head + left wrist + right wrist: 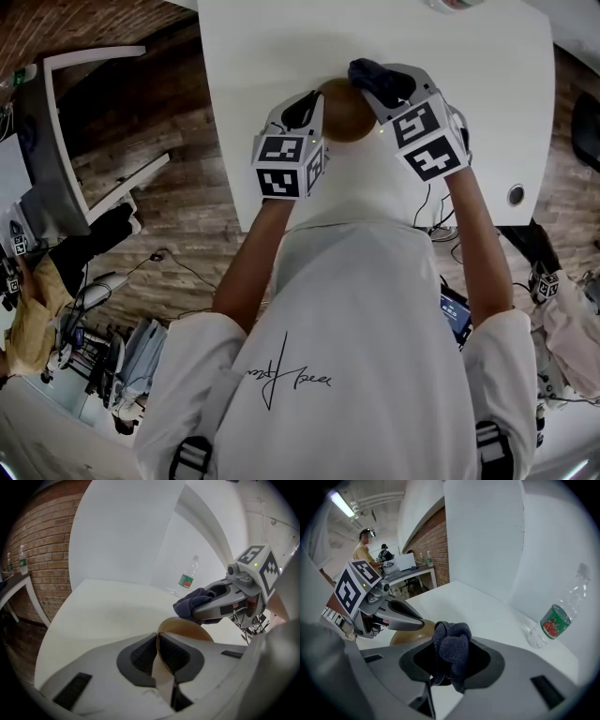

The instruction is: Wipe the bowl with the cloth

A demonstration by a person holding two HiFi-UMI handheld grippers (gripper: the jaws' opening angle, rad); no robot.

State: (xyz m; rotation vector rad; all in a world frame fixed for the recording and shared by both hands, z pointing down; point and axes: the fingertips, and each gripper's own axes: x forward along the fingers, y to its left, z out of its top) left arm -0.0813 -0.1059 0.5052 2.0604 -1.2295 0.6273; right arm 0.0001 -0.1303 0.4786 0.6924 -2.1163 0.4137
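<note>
A tan bowl (345, 111) is held on edge above the white table (272, 66). My left gripper (307, 111) is shut on the bowl's rim (161, 641), which runs between its jaws. My right gripper (375, 80) is shut on a dark blue cloth (452, 651), bunched between its jaws. In the left gripper view the cloth (192, 603) rests against the bowl's upper far edge (187, 626). From the right gripper view the bowl (408, 635) shows just beyond the cloth, with the left gripper (405, 616) over it.
A clear plastic water bottle (555, 616) with a green label lies on the table at the far right, also seen as the bottle (187, 578) in the left gripper view. Brick wall, desks and people stand at the left background. Cables hang by the table's right edge (525, 202).
</note>
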